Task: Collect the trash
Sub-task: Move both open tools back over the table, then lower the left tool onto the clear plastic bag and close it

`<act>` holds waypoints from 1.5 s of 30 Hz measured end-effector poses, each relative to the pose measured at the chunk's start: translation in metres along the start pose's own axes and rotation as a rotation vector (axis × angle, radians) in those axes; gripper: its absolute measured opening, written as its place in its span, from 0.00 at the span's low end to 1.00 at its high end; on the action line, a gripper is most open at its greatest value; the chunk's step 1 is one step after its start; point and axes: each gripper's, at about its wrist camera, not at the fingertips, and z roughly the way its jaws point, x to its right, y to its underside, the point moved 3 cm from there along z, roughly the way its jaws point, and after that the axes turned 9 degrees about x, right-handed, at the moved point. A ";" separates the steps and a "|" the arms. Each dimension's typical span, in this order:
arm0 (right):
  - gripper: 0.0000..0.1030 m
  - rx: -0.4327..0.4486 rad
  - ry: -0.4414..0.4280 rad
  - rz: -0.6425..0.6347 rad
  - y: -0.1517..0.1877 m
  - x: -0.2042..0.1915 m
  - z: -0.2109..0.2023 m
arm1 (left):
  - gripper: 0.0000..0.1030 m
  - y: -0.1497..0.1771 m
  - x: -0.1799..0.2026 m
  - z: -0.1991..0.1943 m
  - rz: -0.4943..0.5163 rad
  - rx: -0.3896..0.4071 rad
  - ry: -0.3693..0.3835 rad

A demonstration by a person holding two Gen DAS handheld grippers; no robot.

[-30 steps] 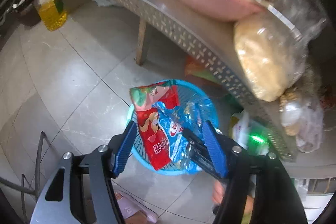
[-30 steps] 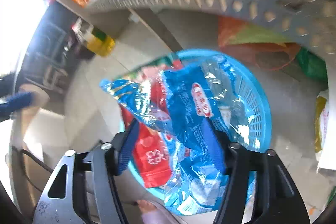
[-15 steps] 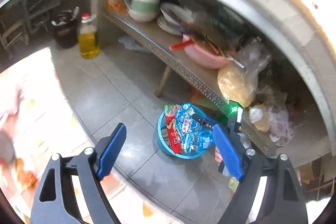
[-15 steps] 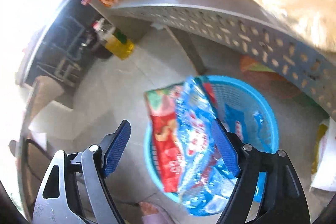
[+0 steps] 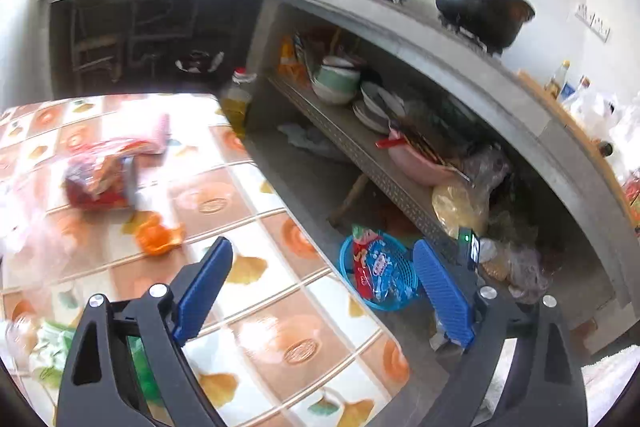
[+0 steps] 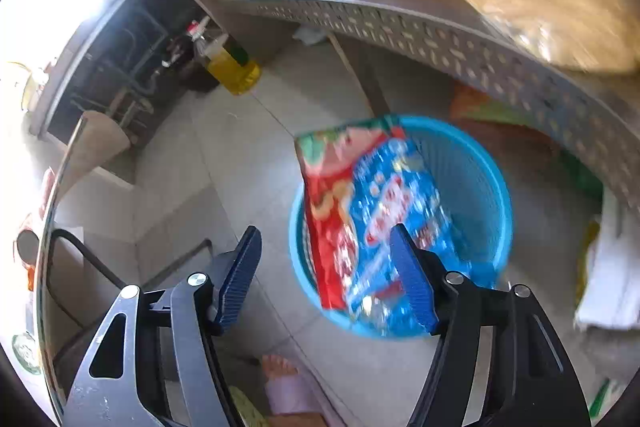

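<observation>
Both tools gape empty: the right tool [image 6: 324, 279] above the blue basket [image 6: 476, 171] holding 2 wrappers [image 6: 372, 195], the left tool [image 5: 320, 291] over the worktop [image 5: 240, 227], its jaws just widened.

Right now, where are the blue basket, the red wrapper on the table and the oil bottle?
blue basket [image 6: 476, 163], right wrist view, inner wall.
red wrapper [image 5: 98, 183], left wrist view, middle.
oil bottle [image 6: 234, 69], right wrist view, yellow body.

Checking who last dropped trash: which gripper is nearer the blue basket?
Right. The right gripper hangs open just above the blue basket; the left gripper, open, is up over the table, farther off.
</observation>
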 end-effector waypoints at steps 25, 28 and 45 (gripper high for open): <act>0.92 0.232 -0.214 -0.509 0.045 -0.282 -0.190 | 0.93 0.064 -0.082 -0.153 -0.129 0.189 -0.171; 0.92 0.223 -0.226 -0.588 0.063 -0.315 -0.187 | 0.93 0.074 -0.088 -0.164 -0.124 0.196 -0.203; 0.92 0.137 -0.438 -0.724 0.120 -0.391 -0.182 | 0.93 0.117 -0.116 -0.186 -0.192 0.158 -0.307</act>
